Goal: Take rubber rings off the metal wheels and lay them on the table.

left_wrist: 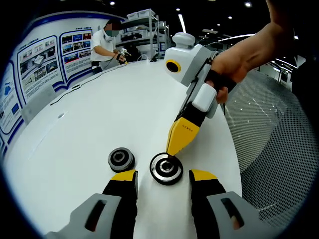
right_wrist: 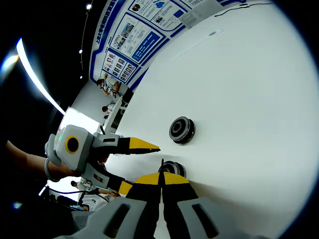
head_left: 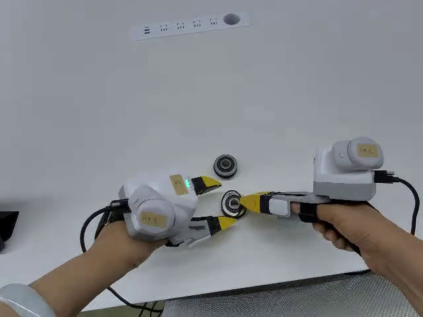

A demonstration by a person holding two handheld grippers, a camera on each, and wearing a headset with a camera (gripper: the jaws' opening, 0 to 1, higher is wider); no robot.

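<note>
Two metal wheels with black rubber rings lie on the white table [head_left: 99, 119]. The near wheel [head_left: 232, 203] [left_wrist: 166, 168] lies flat between the spread yellow jaws of my left gripper [head_left: 219, 203] [left_wrist: 163, 176], which is open and touches nothing. My right gripper [head_left: 246, 200] [right_wrist: 162, 175] reaches in from the right with its jaws shut. Its yellow tip [left_wrist: 178, 139] rests on this wheel's rim [right_wrist: 174, 168]; I cannot tell whether it pinches the ring. The second wheel [head_left: 225, 166] [left_wrist: 121, 159] [right_wrist: 181, 130] lies a little farther back, untouched.
A white power strip [head_left: 190, 25] lies at the table's far side. A dark object [head_left: 6, 224] sits at the left edge. Black cables trail from both grippers toward the front table edge [head_left: 264, 284]. Open table surface surrounds the wheels.
</note>
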